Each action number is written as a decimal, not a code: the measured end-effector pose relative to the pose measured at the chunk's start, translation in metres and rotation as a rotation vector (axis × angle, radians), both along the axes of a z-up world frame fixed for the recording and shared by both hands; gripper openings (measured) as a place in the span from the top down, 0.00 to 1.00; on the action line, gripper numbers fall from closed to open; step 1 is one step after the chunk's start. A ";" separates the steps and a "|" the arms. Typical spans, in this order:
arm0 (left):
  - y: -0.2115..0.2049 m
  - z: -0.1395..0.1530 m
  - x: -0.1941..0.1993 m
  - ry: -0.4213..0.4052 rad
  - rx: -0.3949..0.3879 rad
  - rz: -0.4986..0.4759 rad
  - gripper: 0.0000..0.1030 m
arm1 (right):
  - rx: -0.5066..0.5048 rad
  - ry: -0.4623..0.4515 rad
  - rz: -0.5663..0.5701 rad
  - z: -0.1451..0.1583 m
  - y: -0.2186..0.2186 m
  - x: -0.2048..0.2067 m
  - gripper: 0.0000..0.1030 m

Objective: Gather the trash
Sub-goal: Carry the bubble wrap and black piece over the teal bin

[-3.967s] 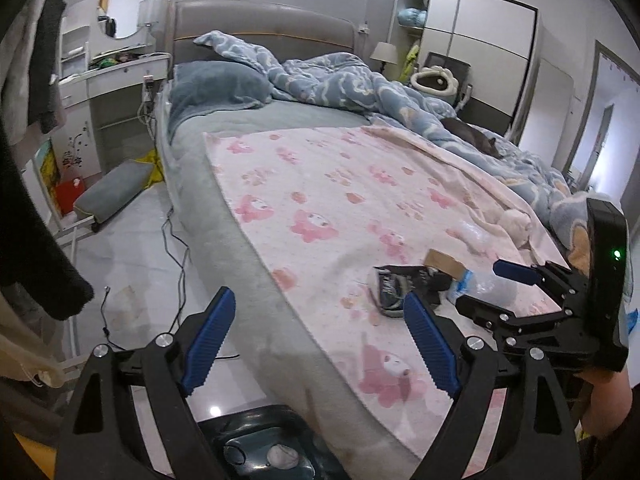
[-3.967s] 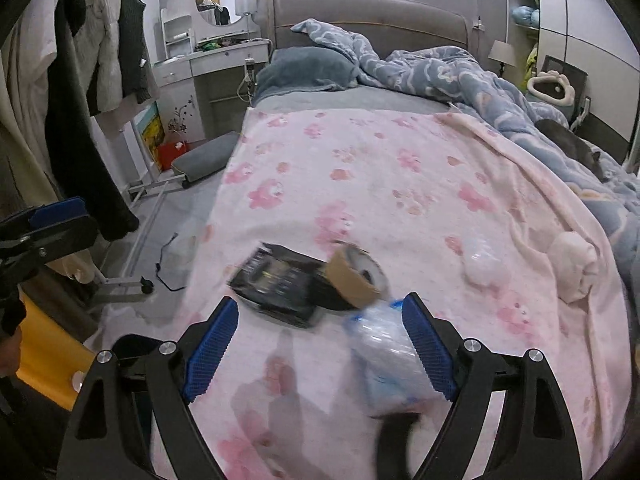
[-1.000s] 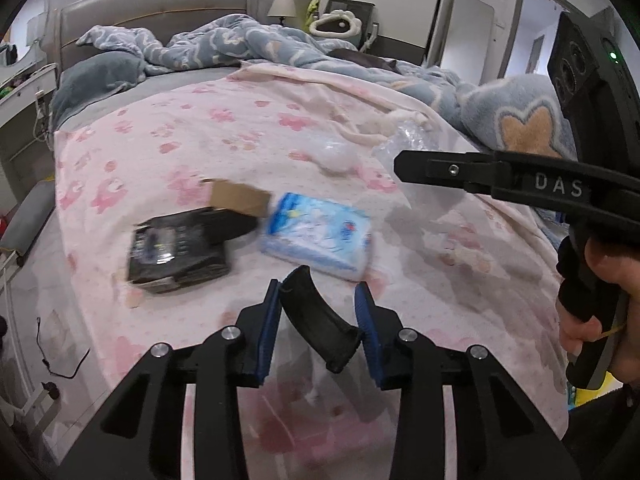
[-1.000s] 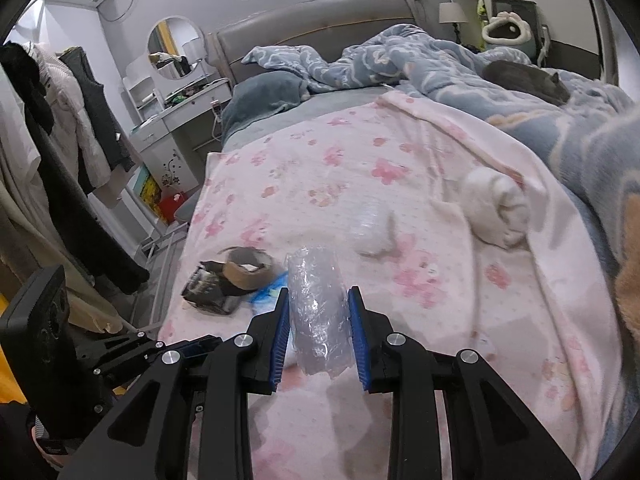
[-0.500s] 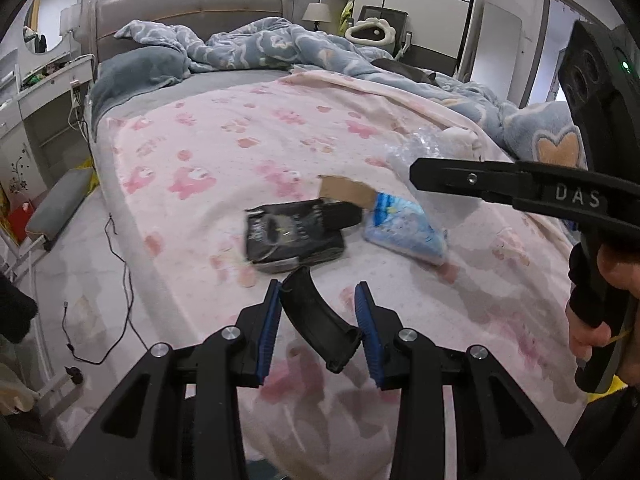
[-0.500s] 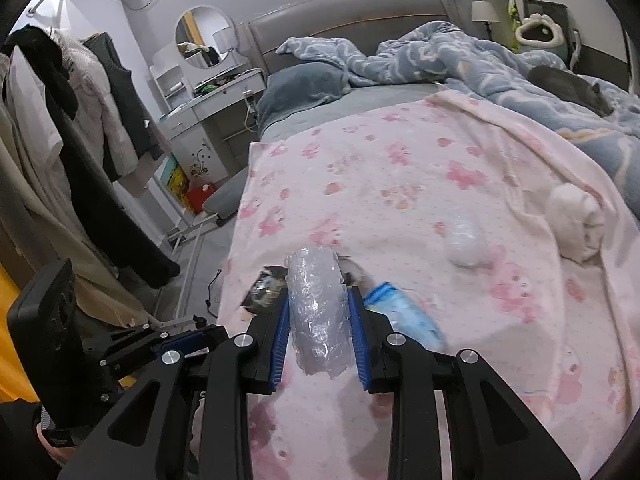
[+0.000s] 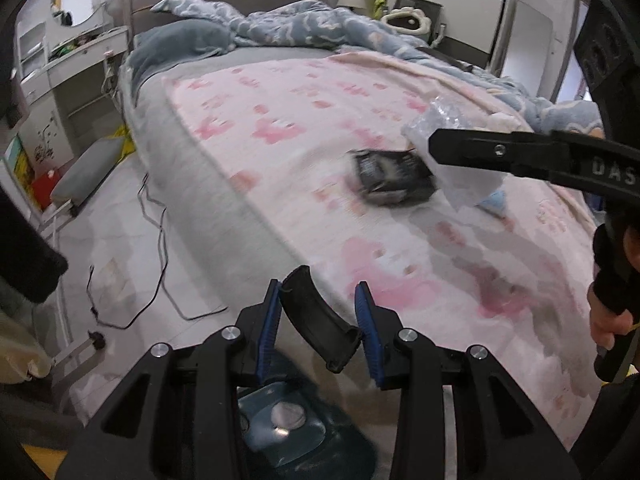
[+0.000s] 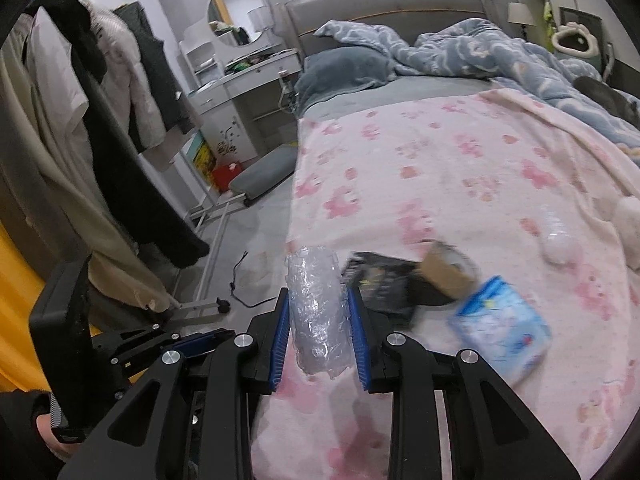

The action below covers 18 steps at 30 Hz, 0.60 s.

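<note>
Clamping a curved black strip [image 7: 316, 316], the left hand-held gripper [image 7: 318, 316] is held; a crumpled clear plastic roll [image 8: 318, 312] is gripped by the right hand-held gripper [image 8: 319, 336] above the bed [image 8: 460, 168].

A bed [image 8: 460, 168] covered by a pink patterned sheet is backed by a grey padded headboard [image 8: 384, 8]. A white dressing table [image 8: 244, 80] with a round mirror [image 8: 239, 20] is set beside it, and clothes [image 8: 100, 120] are hung at the left over a pale tiled floor [image 7: 120, 248].

"DAS" in white on right gripper [image 7: 436, 148]
</note>
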State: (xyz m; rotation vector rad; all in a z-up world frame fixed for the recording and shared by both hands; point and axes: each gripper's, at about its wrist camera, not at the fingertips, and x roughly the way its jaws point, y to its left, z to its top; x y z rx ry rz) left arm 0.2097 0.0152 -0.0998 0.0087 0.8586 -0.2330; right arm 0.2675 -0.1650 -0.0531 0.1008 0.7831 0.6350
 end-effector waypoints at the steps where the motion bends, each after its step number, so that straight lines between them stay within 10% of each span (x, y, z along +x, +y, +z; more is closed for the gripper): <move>1: 0.005 -0.002 -0.001 0.009 -0.005 0.010 0.61 | -0.002 0.002 0.010 -0.001 0.007 -0.001 0.72; 18: 0.098 -0.086 -0.021 0.245 0.001 0.135 0.61 | -0.074 0.056 0.165 -0.029 0.112 -0.018 0.72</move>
